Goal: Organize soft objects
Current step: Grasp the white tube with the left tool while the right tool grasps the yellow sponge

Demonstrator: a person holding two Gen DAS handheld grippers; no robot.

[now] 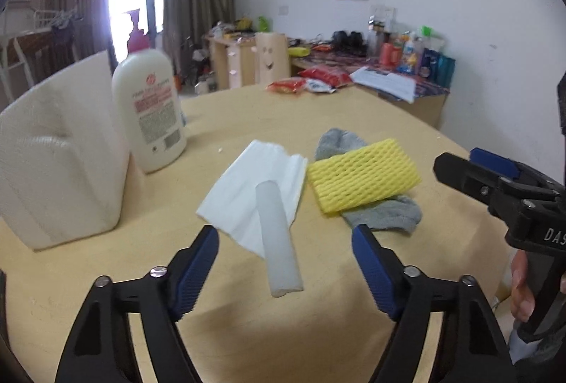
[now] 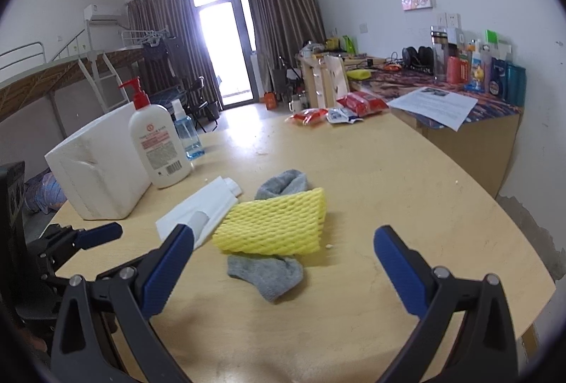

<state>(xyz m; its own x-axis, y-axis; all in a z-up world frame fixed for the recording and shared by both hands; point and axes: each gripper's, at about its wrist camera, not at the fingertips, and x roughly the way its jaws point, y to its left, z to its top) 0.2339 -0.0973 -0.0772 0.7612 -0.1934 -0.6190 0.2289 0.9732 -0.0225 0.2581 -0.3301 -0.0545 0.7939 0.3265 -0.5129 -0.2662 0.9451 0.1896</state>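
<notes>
both my grippers have fingers apart, gripping nothing. the foam tube [image 1: 279, 241] lies on the tissue [image 1: 247, 192] between the left gripper [image 1: 284, 246] fingers; yellow foam net [image 2: 276, 223] and sock [image 2: 269, 276] lie mid-table, ahead of the right gripper [image 2: 283, 246].

Window [image 2: 226, 46] glare, fisheye-warped edges
</notes>
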